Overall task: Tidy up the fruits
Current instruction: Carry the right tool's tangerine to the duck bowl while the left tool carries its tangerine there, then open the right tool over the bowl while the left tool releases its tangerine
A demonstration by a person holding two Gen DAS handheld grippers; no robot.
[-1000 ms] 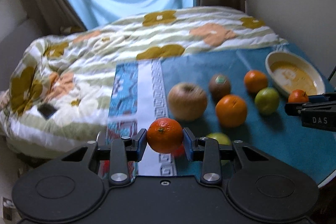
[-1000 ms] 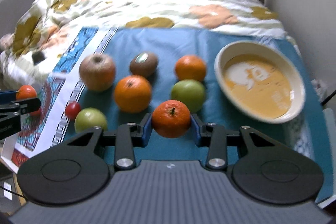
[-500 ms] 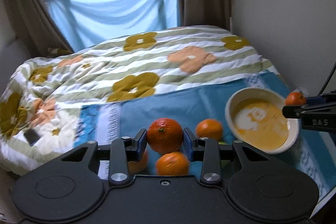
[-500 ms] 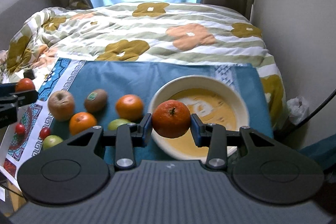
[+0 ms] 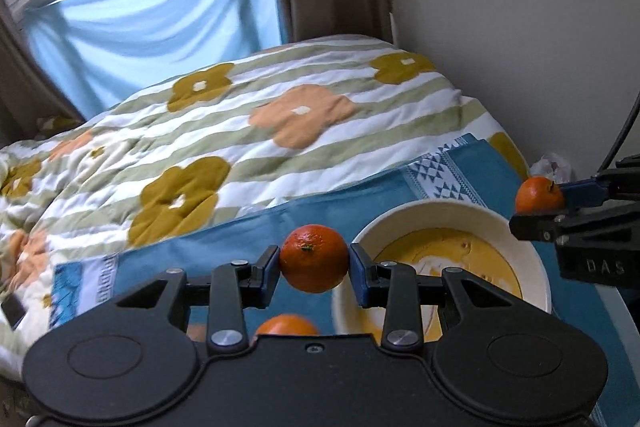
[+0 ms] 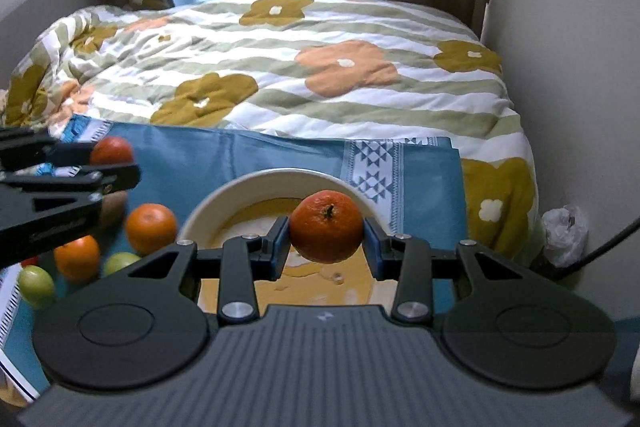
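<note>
Over the blue cloth, both tongs clamp mandarins near the bowl's rim.

Both tools carried their mandarins from above the fruit row to the bowl.

left mandarin: orange, held aloft beside the bowl
right mandarin: stem up, held above bowl
loose fruit: oranges, green apples on the blue cloth
</note>
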